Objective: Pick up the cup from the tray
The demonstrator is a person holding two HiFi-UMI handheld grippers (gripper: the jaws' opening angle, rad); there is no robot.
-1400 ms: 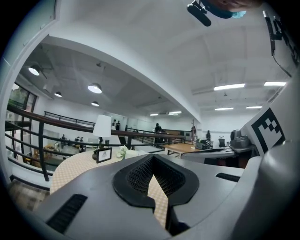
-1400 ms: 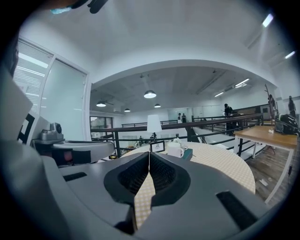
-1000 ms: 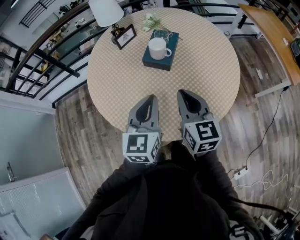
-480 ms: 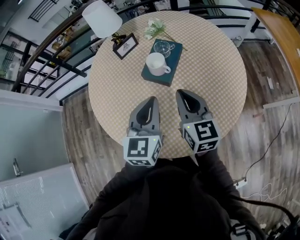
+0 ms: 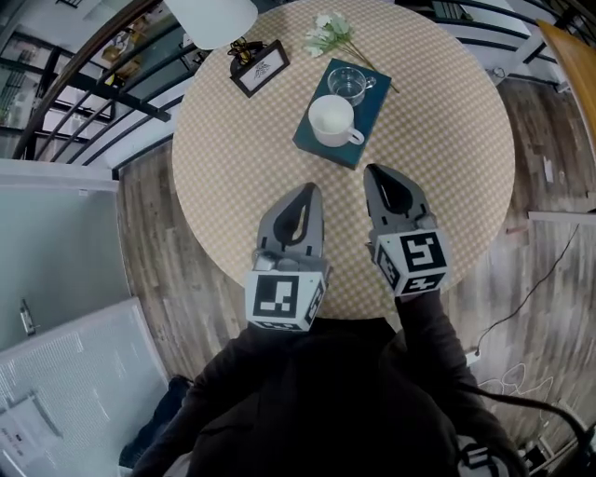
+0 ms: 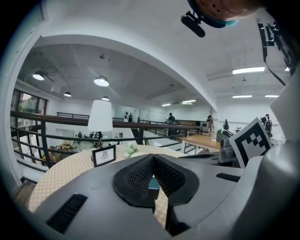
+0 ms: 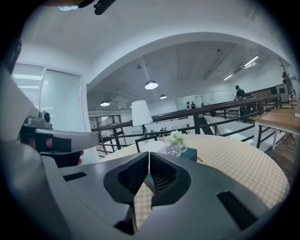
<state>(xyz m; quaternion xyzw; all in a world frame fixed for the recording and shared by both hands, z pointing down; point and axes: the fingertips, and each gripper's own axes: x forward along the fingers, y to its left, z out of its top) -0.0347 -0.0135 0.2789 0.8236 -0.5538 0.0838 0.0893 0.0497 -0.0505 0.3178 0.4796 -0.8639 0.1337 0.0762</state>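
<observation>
A white cup (image 5: 332, 121) stands on a dark teal tray (image 5: 317, 146) at the far side of the round table (image 5: 233, 168), with a clear glass cup (image 5: 349, 85) behind it on the same tray. My left gripper (image 5: 307, 190) hovers over the table short of the tray, jaws shut and empty. My right gripper (image 5: 378, 171) is beside it, just short of the tray's near right corner, also shut and empty. In the right gripper view the white cup (image 7: 154, 146), glass (image 7: 174, 150) and tray (image 7: 190, 153) show just past the shut gripper (image 7: 148, 154). The shut left gripper (image 6: 152, 157) hides most of the tray (image 6: 152, 182).
A framed picture (image 5: 260, 67), a white lamp shade (image 5: 212, 14) and a sprig of white flowers (image 5: 328, 33) stand at the table's far edge. A black railing (image 5: 84, 102) runs past the left side. Wooden floor surrounds the table, and a wooden desk (image 6: 204, 139) stands farther off.
Both grippers have come closer to the tray, and the table has shifted lower and rightward in the head view. Both stay shut.
</observation>
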